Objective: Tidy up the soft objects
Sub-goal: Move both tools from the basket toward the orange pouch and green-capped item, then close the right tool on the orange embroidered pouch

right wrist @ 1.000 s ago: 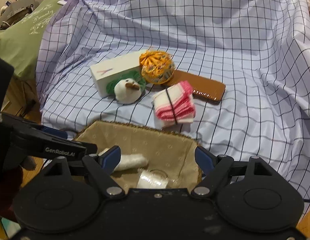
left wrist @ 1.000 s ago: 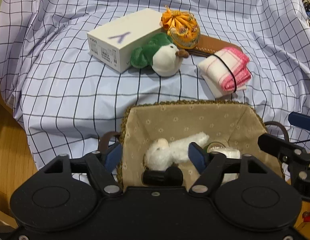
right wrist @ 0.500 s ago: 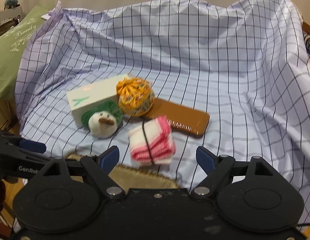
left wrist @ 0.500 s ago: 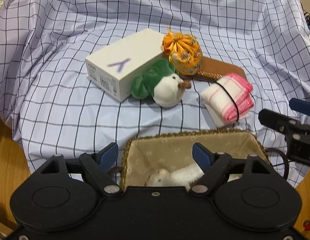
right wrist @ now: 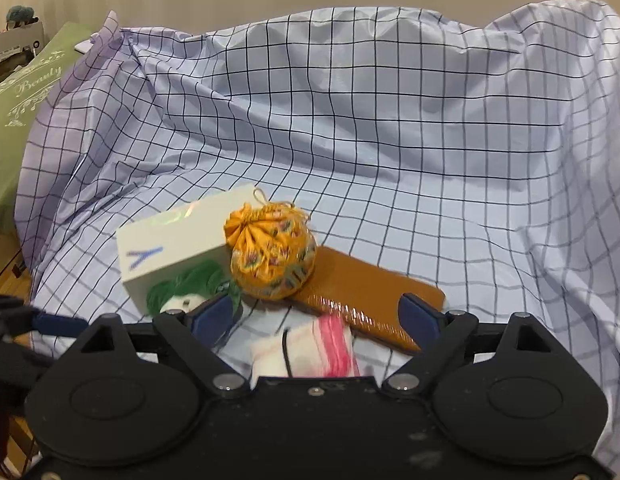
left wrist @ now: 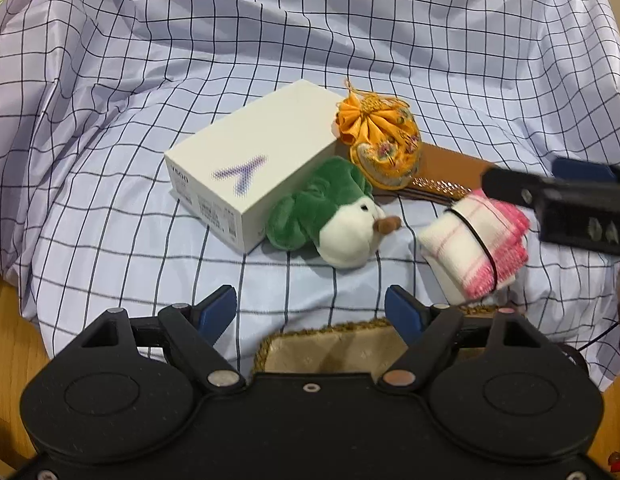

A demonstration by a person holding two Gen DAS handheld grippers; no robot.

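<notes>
On the checked cloth lie a green-and-white plush toy (left wrist: 334, 220), an orange fabric pouch (left wrist: 380, 144) and a pink-and-white folded towel (left wrist: 476, 246) bound by a black band. My left gripper (left wrist: 310, 310) is open and empty, just short of the plush, above the basket rim (left wrist: 330, 330). My right gripper (right wrist: 318, 318) is open and empty, with the towel (right wrist: 306, 350) between its fingers and the pouch (right wrist: 272, 254) beyond. It shows in the left wrist view (left wrist: 566, 200) above the towel.
A white box (left wrist: 250, 164) lies behind the plush and a brown flat case (left wrist: 442, 172) under the pouch. A green cushion (right wrist: 14, 120) is at far left. The cloth (left wrist: 350, 40) rises into folds at the back.
Both grippers rose from the basket and moved forward toward the objects. The basket has dropped to the bottom edge of the left view and out of the right view. The right gripper now straddles the towel.
</notes>
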